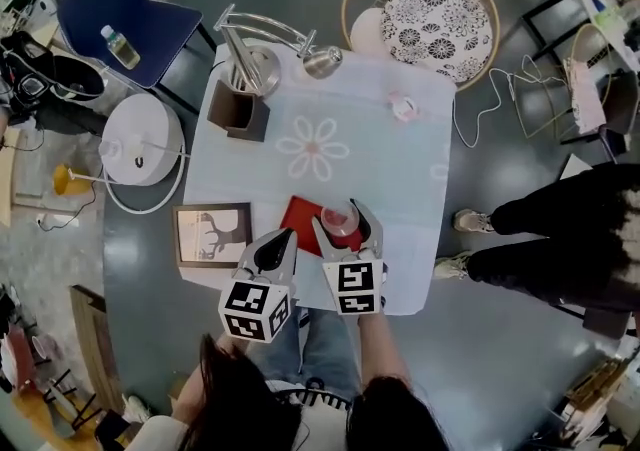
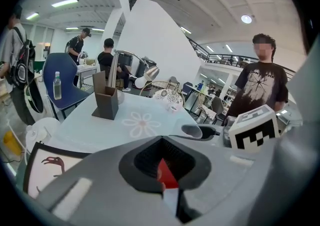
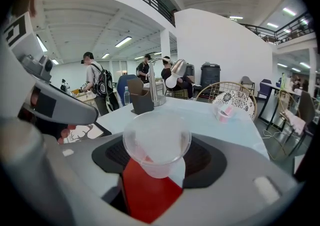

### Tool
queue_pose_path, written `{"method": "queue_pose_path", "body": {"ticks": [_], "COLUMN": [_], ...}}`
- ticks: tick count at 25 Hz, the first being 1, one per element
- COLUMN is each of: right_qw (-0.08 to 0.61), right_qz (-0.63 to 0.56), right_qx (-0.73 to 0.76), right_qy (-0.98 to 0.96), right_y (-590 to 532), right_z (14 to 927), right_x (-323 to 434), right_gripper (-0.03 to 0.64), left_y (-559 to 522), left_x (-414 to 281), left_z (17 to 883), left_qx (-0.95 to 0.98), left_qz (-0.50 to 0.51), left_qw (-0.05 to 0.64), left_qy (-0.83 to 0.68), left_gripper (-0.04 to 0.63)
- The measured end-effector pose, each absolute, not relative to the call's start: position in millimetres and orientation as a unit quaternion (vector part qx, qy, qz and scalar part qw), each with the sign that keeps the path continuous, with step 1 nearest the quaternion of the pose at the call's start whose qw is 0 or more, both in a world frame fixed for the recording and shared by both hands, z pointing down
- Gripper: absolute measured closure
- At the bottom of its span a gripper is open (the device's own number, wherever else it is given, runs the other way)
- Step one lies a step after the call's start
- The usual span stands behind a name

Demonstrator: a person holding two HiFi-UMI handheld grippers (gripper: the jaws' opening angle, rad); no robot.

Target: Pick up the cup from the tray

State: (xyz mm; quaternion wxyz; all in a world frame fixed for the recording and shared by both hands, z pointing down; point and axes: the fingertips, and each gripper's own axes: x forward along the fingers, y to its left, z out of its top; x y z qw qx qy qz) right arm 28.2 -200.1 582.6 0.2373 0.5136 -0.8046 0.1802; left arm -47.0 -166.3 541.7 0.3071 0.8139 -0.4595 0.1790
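Note:
A clear plastic cup (image 1: pixel 340 220) stands over the red tray (image 1: pixel 300 215) near the front edge of the table. My right gripper (image 1: pixel 345 223) is shut on the cup, one jaw on each side of its wall. In the right gripper view the cup (image 3: pixel 156 144) sits between the grey jaws above the red tray (image 3: pixel 145 190); whether its base touches the tray I cannot tell. My left gripper (image 1: pixel 284 239) is shut and holds nothing, its tip at the tray's left edge. In the left gripper view a sliver of the tray (image 2: pixel 166 175) shows between the jaws.
The table (image 1: pixel 400 169) has a pale blue flowered cloth. On it are a framed picture (image 1: pixel 212 235) front left, a brown box (image 1: pixel 238 111) and a metal lamp (image 1: pixel 265 49) far left, and a small pink item (image 1: pixel 403 107). A person (image 1: pixel 560 239) stands to the right.

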Motion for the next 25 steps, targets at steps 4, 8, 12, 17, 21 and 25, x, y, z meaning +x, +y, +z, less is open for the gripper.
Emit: {"method": "queue_pose_path", "body": {"ticks": [4, 8, 12, 17, 21, 25], "right_qw": [0.236, 0.238, 0.242, 0.239, 0.234, 0.227], "right_qz": [0.178, 0.181, 0.188, 0.184, 0.183, 0.184], "right_qx": [0.517, 0.521, 0.524, 0.525, 0.529, 0.535], "right_qy": [-0.803, -0.800, -0.795, -0.796, -0.795, -0.793], "right_y": [-214.3, -222.0, -228.4, -239.0, -245.5, -247.2], "right_z": [583.1, 588.7, 600.1, 610.5, 615.0, 621.1], "right_x": [45.2, 57.8, 66.4, 73.2, 75.8, 78.6], "right_gripper": [0.295, 0.295, 0.296, 0.295, 0.296, 0.295], "left_y": [-171.1, -173.7, -182.0, -193.2, -203.1, -206.0], "left_x": [-43.1, -37.0, -34.6, -30.9, -31.0, -38.5], "left_z": [544.3, 546.5, 546.3, 551.3, 553.5, 557.3], "left_qx": [0.807, 0.803, 0.795, 0.793, 0.789, 0.786], "left_qz": [0.181, 0.182, 0.185, 0.187, 0.178, 0.183], "left_qw": [0.309, 0.314, 0.320, 0.323, 0.333, 0.340], "left_qy": [-0.470, -0.473, -0.482, -0.482, -0.485, -0.483], "left_gripper": [0.595, 0.595, 0.595, 0.595, 0.595, 0.595]}}
